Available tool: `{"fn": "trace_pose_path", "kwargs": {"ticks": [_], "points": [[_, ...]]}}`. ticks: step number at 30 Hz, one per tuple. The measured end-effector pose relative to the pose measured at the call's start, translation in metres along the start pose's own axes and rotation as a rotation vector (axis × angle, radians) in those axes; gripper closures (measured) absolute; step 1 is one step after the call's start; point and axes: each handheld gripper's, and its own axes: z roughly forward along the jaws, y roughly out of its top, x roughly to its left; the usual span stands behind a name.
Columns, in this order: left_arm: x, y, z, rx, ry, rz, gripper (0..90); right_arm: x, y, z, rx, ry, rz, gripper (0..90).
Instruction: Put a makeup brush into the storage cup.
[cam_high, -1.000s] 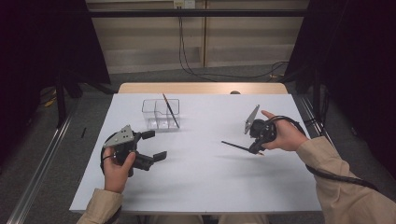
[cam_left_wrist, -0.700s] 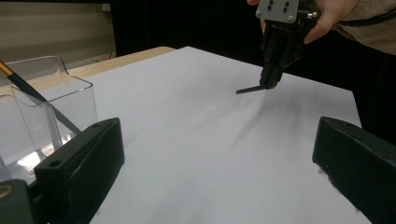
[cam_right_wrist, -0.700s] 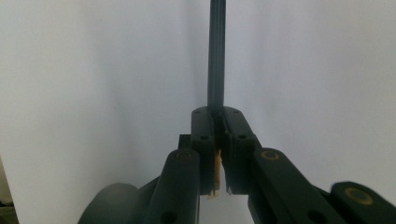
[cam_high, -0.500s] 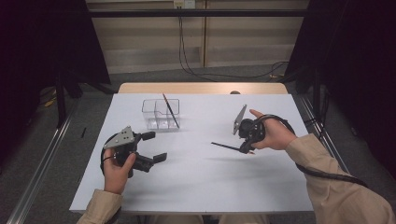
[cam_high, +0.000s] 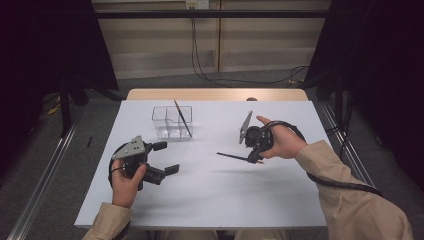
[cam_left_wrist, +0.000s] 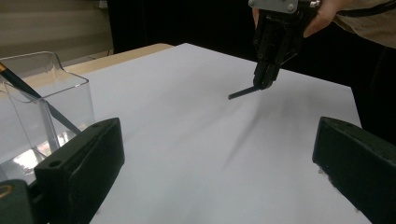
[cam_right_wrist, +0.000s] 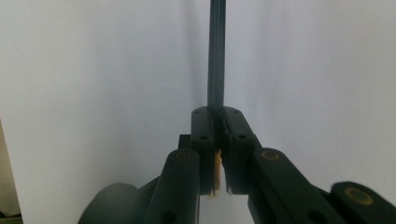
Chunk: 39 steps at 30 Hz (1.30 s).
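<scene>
My right gripper (cam_high: 254, 159) is shut on the back end of a dark pencil (cam_high: 232, 156), which sticks out to the left just above the white table (cam_high: 210, 200). The right gripper view looks along the pencil (cam_right_wrist: 216, 56) clamped between the pads (cam_right_wrist: 217, 116). From the left gripper view, that gripper (cam_left_wrist: 264, 79) hangs point-down with the pencil (cam_left_wrist: 243, 92) slanting from it. A clear divided box (cam_high: 172, 122) at the back left holds another pencil (cam_high: 183, 117) leaning inside. My left gripper (cam_high: 167, 157) rests open on the table in front of the box, with nothing between its jaws.
The white sheet covers a wooden tabletop whose back edge (cam_high: 215, 95) shows beyond it. Black curtains hang on both sides. The clear box (cam_left_wrist: 46, 93) stands close to my left jaw. Bare table lies between the two grippers.
The right gripper has carried the pencil leftwards across the table, closer to the clear box. The left gripper has kept still.
</scene>
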Motion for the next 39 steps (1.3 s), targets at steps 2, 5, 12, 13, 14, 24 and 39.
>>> {"fn": "trace_pose_path", "kwargs": {"ticks": [2,5,12,13,14,24,39], "points": [[0.0,0.0,0.0,-0.002,0.001,-0.001,2.1,0.0,0.003,0.001,-0.005,0.002,-0.007,84.6],[0.0,0.001,0.0,-0.001,0.001,0.0,2.1,0.001,0.008,0.002,-0.004,0.003,-0.01,84.5],[0.001,0.001,0.002,-0.001,-0.002,-0.002,2.1,0.001,0.022,0.006,-0.015,0.007,-0.022,84.6],[0.002,0.001,0.002,0.0,-0.004,-0.003,2.1,0.0,0.023,0.007,-0.012,0.008,-0.031,84.6],[0.002,0.001,0.002,0.0,-0.004,-0.004,2.1,0.001,0.024,0.007,-0.013,0.007,-0.023,84.6],[0.001,0.006,0.009,0.012,-0.011,0.011,1.8,0.002,0.03,0.006,-0.015,0.012,-0.034,84.6],[0.002,0.02,0.031,0.022,-0.047,0.029,1.0,0.005,0.034,0.008,-0.032,0.01,-0.046,84.6]]}}
